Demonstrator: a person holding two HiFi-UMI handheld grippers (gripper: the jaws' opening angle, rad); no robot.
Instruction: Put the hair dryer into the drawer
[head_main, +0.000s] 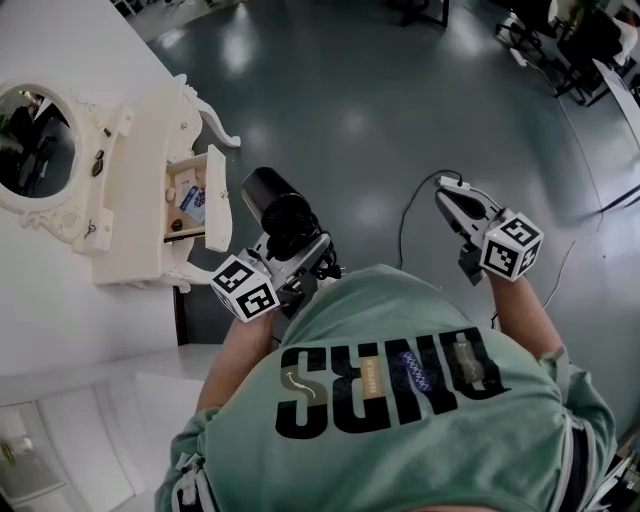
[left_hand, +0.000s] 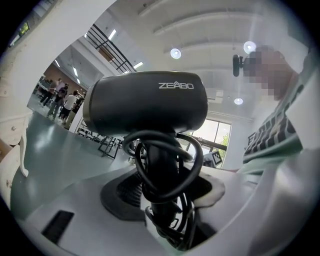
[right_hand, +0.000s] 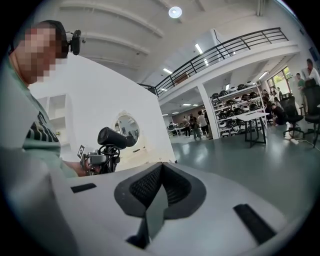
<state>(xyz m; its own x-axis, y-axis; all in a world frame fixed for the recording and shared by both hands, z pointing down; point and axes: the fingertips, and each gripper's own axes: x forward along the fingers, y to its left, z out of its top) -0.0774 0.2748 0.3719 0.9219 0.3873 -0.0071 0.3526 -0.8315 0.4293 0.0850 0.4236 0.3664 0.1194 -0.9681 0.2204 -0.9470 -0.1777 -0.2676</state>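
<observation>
On the barrel of the hair dryer (left_hand: 145, 102) we read "ZEABO" in pale letters. The left gripper (head_main: 300, 255) is clamped on its handle, with the black cord (left_hand: 194, 159) coiled round the handle. The barrel is on top, and the dryer is held in the air in front of the person, near the drawer (head_main: 217, 212) but not in it. The drawer stands open in the white dressing table (head_main: 140, 170). We see a few small items inside, one blue and white (head_main: 194, 200), the rest too small to name. The right gripper (head_main: 452, 203) has its jaws pressed together, nothing between them. The shirt print sits upside down to us and we can't read it. The oval mirror (head_main: 35, 140) runs off the left edge.
</observation>
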